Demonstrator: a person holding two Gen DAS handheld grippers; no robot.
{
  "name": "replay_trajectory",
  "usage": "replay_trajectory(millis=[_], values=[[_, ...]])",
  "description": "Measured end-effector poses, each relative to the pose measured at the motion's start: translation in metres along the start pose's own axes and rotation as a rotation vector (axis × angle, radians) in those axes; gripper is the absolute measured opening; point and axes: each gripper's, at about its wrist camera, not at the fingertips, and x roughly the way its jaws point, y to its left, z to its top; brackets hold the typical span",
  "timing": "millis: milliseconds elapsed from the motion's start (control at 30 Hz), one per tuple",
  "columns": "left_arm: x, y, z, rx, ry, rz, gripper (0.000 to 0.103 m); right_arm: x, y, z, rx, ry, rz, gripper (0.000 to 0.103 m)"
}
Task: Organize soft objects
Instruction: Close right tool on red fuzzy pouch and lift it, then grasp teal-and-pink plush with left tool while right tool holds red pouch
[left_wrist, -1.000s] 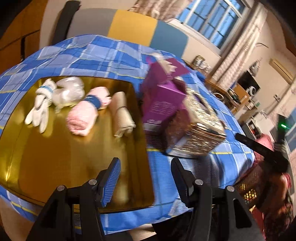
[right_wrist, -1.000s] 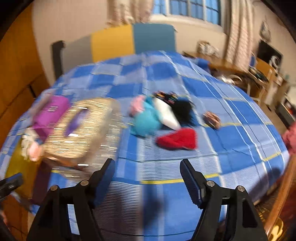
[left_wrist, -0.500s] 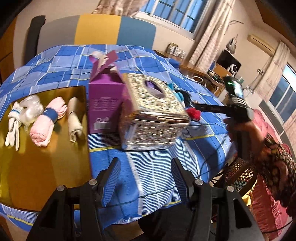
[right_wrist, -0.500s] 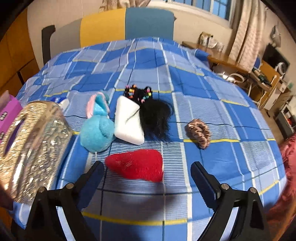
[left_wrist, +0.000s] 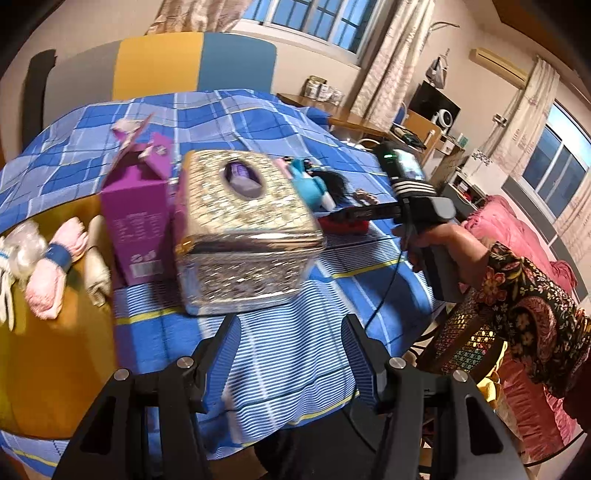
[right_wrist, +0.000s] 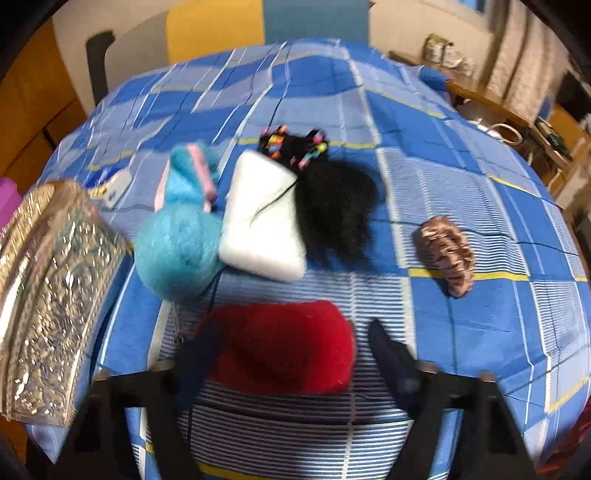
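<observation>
A red soft pad lies on the blue checked tablecloth, between the fingers of my right gripper. Its jaws are closing around the pad, and a narrow gap still shows at the right finger. Behind the pad lie a teal plush ball, a white pad, a black furry piece and a brown scrunchie. My left gripper hangs open over the table's near edge with nothing in it. A pink roll, a beige roll and white gloves lie on the gold tray.
A glittery tissue box and an open purple carton stand between the tray and the loose soft things. A hand in a patterned sleeve holds the right gripper at the table's right edge. A chair stands behind the table.
The right gripper came down over the red pad, its jaws spreading wide and then narrowing around it. The left view swung right from the tray to the tissue box, bringing the other hand into sight.
</observation>
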Motion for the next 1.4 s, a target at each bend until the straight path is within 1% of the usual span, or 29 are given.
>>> replay_trajectory(millis=[33,67,133,200,267,367,433,567,633,733,767,867,900,933,1033,1133,1267,1300,1400], values=[[0.001,-0.004,0.003,0.009,-0.001,-0.003,0.057,0.004,0.001,0.000,-0.001,0.020,-0.011,0.060],[0.002,-0.009,0.006,0.021,-0.002,-0.003,0.057,0.004,0.000,-0.001,0.002,0.022,-0.016,0.057],[0.003,-0.016,0.011,0.035,-0.007,-0.011,0.057,0.002,-0.001,-0.001,0.004,0.020,-0.011,0.051],[0.004,-0.024,0.020,0.050,-0.012,-0.018,0.057,0.001,-0.004,-0.001,0.013,0.027,-0.007,0.049],[0.007,-0.030,0.029,0.063,-0.015,-0.020,0.057,-0.002,-0.006,-0.001,0.019,0.030,0.002,0.043],[0.012,-0.041,0.045,0.083,-0.015,-0.021,0.057,-0.005,-0.012,-0.001,0.048,0.028,0.023,0.041],[0.016,-0.048,0.059,0.098,-0.006,-0.008,0.057,-0.010,-0.018,0.000,0.073,0.013,0.016,0.041],[0.032,-0.058,0.092,0.084,0.028,-0.009,0.057,-0.019,-0.033,0.003,0.151,-0.021,0.019,0.041],[0.043,-0.063,0.109,0.066,0.046,-0.011,0.057,-0.022,-0.041,0.003,0.192,-0.033,0.030,0.041],[0.063,-0.066,0.138,-0.001,0.079,-0.036,0.057,-0.023,-0.046,0.004,0.217,-0.040,0.023,0.041],[0.068,-0.067,0.145,-0.012,0.084,-0.031,0.058,-0.023,-0.048,0.004,0.228,-0.042,0.029,0.041],[0.094,-0.068,0.169,-0.047,0.120,-0.007,0.064,-0.025,-0.051,0.003,0.251,-0.048,0.043,0.041],[0.105,-0.068,0.176,-0.056,0.141,-0.007,0.066,-0.026,-0.052,0.003,0.256,-0.052,0.043,0.041],[0.116,-0.067,0.182,-0.070,0.166,-0.004,0.066,-0.027,-0.053,0.003,0.264,-0.057,0.048,0.041],[0.147,-0.056,0.193,-0.148,0.217,0.002,0.067,-0.028,-0.058,0.002,0.286,-0.063,0.058,0.041],[0.175,-0.046,0.200,-0.208,0.263,0.026,0.067,-0.029,-0.061,0.002,0.306,-0.069,0.071,0.041],[0.208,-0.030,0.203,-0.274,0.321,0.086,0.067,-0.030,-0.065,0.003,0.333,-0.073,0.096,0.041],[0.212,-0.028,0.204,-0.282,0.320,0.115,0.066,-0.030,-0.066,0.003,0.339,-0.076,0.102,0.041],[0.220,-0.031,0.211,-0.261,0.312,0.138,0.067,-0.032,-0.069,0.003,0.361,-0.083,0.118,0.041]])
